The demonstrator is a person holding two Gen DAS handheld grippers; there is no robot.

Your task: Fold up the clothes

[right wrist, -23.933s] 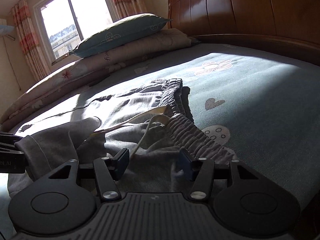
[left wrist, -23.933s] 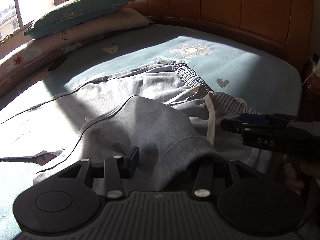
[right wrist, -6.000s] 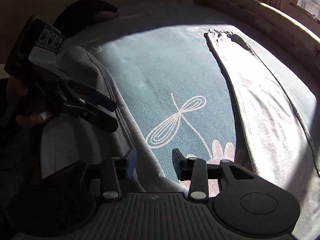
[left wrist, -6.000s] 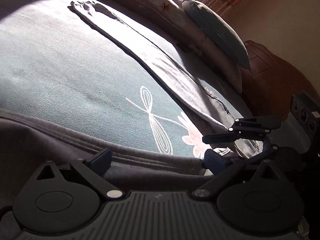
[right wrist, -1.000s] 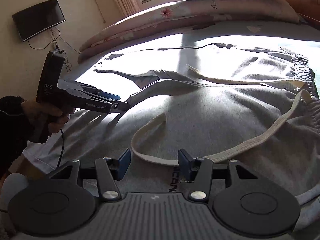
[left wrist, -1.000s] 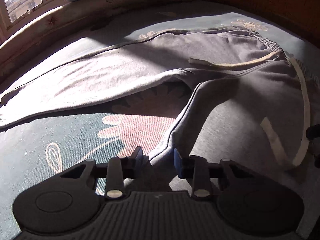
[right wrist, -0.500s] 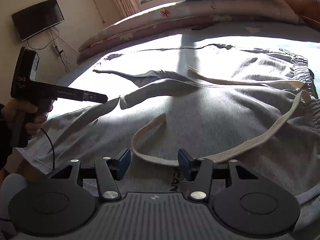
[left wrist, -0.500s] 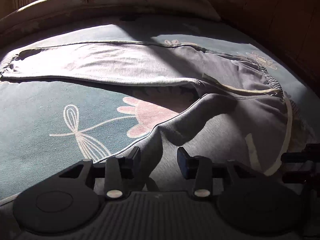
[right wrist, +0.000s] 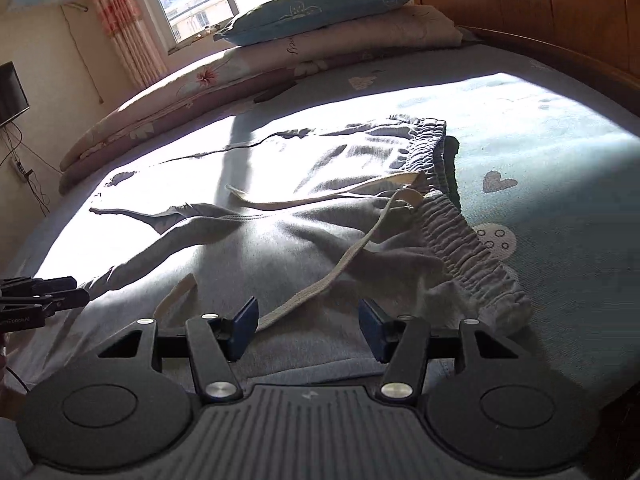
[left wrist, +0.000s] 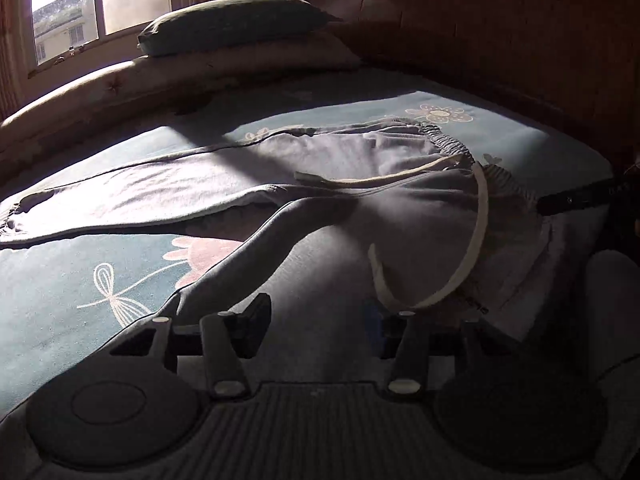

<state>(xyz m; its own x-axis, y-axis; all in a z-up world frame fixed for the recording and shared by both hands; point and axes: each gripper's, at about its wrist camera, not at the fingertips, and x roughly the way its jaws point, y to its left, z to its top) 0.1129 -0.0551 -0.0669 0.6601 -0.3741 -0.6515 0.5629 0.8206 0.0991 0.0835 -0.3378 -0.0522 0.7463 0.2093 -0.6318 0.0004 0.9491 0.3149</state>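
Note:
Grey sweatpants (left wrist: 340,160) lie spread on the bed, waistband to the right and legs running left. The near leg is folded over and lies under my left gripper (left wrist: 316,328), which stands open low over the fabric with nothing pinched. A cream drawstring (left wrist: 476,232) loops across the hip. In the right wrist view the sweatpants (right wrist: 280,248) fill the middle, with the elastic waistband (right wrist: 452,232) at right. My right gripper (right wrist: 306,330) is open, and the drawstring (right wrist: 348,260) runs down between its fingers, ungripped. The left gripper (right wrist: 44,300) shows at the left edge.
The teal patterned sheet (left wrist: 48,280) covers the bed. Stacked pillows (right wrist: 320,0) lie at the far side under a window. A wooden headboard (right wrist: 540,0) runs along the right. A wall screen (right wrist: 10,92) hangs at left. The right gripper (left wrist: 576,200) pokes in beside the waistband.
My left gripper, shut on the leg's edge a second ago, has let go and opened wide. The right gripper has swung right, towards the waistband, still open.

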